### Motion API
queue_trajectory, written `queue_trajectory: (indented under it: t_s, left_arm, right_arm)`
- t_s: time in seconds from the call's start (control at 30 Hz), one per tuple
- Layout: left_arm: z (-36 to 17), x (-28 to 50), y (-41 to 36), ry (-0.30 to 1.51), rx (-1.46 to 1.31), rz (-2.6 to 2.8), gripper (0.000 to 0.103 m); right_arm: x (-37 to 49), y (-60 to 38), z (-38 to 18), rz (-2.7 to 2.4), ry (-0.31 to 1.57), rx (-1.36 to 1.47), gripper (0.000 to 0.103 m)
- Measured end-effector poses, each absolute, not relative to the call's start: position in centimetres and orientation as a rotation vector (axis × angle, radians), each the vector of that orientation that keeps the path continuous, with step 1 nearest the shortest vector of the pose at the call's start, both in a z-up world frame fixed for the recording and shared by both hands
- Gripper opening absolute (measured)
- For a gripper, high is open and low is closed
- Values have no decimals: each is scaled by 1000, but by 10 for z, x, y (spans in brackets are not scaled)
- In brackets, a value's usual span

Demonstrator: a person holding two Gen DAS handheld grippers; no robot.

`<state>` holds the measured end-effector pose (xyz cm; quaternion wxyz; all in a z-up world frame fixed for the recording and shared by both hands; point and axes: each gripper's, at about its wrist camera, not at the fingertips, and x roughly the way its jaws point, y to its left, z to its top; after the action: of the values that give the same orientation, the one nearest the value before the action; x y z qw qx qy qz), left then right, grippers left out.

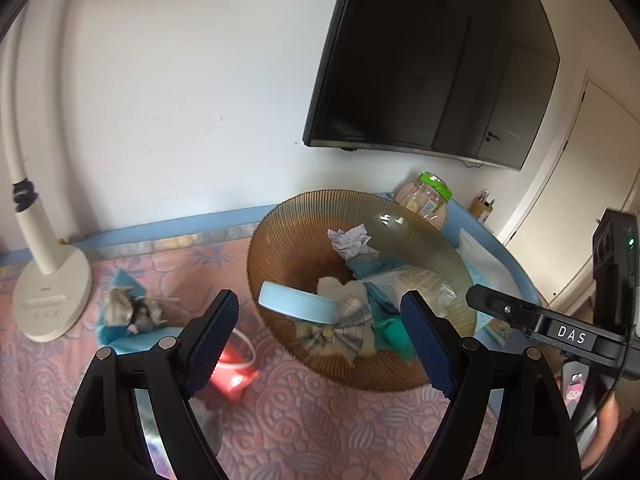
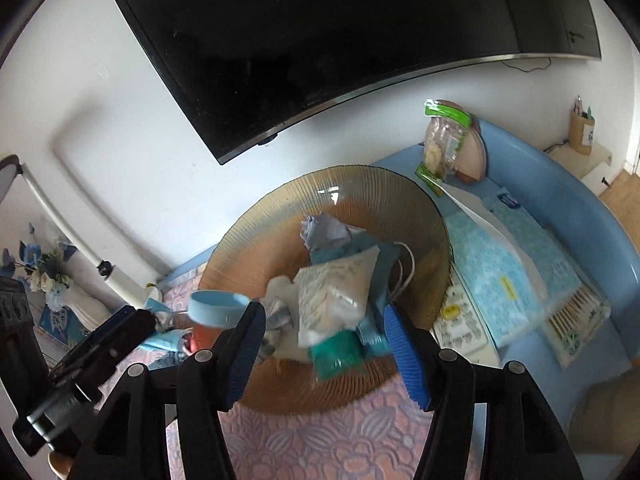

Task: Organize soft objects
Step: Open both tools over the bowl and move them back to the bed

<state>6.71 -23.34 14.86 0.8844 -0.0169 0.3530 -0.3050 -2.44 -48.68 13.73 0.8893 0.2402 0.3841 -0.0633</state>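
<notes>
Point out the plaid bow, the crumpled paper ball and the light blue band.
plaid bow (image 1: pixel 347 330), left wrist view, on its knot.
crumpled paper ball (image 2: pixel 324 231), right wrist view, on its top folds.
light blue band (image 1: pixel 296 304), left wrist view, on its outer wall.

You have a ribbed amber glass bowl (image 1: pixel 280 248) on the table, heaped with soft things: a crumpled pale paper wad (image 1: pixel 352 240) at the back, a clear plastic packet (image 2: pixel 336 288) on top, a plaid bow (image 1: pixel 344 328) and a teal pouch (image 2: pixel 338 354) toward the near rim, and a light-blue band (image 1: pixel 296 304) leaning at the left.
</notes>
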Motion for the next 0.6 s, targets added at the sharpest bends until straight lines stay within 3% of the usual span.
queue_trajectory:
  t_s: [0.2, 0.43, 0.6]
  left_arm:
    - [197, 15, -170, 621, -71, -581, 82]
    - [238, -48, -69, 541, -71, -401, 82]
    - [260, -88, -4, 503, -13, -282, 82]
  right_arm:
    - [-66, -458, 156, 8, 804, 586, 69]
    - [-105, -387, 181, 92, 763, 532, 101]
    - [-111, -330, 155, 165, 813, 557, 103]
